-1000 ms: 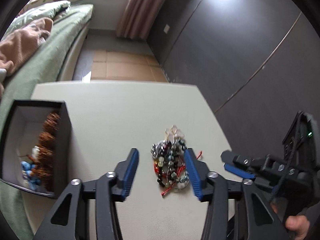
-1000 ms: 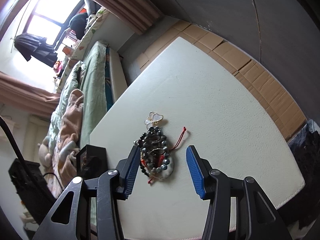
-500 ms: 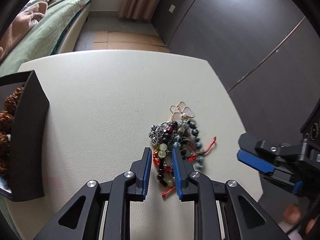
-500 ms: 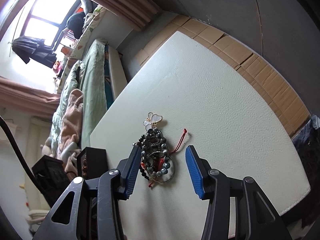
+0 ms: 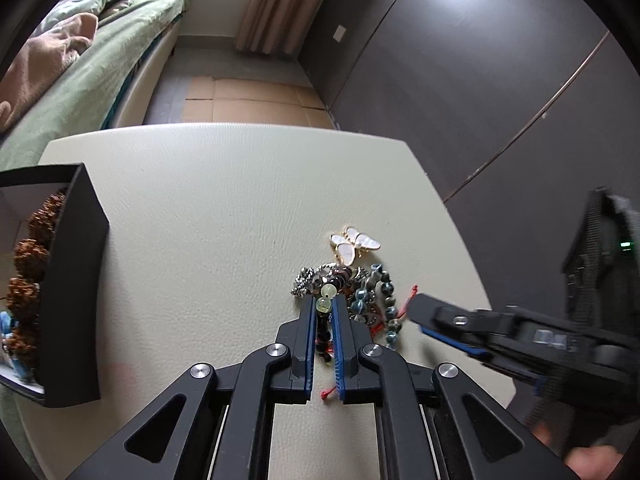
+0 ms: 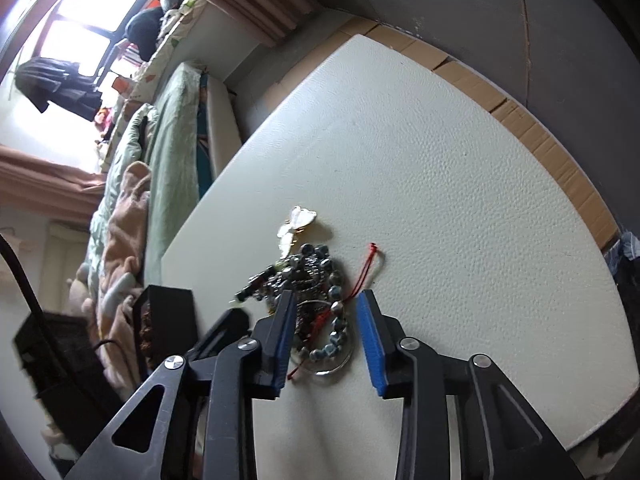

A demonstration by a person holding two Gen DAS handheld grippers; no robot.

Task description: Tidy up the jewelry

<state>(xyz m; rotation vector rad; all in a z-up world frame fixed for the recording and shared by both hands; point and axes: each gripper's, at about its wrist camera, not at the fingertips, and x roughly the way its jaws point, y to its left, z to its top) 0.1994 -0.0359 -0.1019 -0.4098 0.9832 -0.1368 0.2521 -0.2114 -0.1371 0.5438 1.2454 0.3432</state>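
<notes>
A heap of beaded bracelets (image 5: 360,296) lies on the cream table (image 5: 224,200), with a white butterfly brooch (image 5: 354,245) at its far end. My left gripper (image 5: 322,312) is shut on a bracelet of pale green and dark beads (image 5: 325,300) at the heap's left side. My right gripper (image 6: 325,300) is open, its jaws either side of the heap (image 6: 316,280); it also shows at the right of the left wrist view (image 5: 448,320). A black jewelry box (image 5: 68,280) at the left holds brown bead bracelets (image 5: 32,256).
The table's right edge (image 5: 460,240) runs close to a dark wall. A bed with green bedding (image 5: 80,72) stands beyond the box. The box also shows at the left in the right wrist view (image 6: 168,312). Brown floor tiles (image 5: 248,100) lie past the table's far edge.
My left gripper moved forward onto the heap and closed from wide open onto the pale green and dark bead bracelet. My right gripper moved closer, straddling the heap, and stayed open.
</notes>
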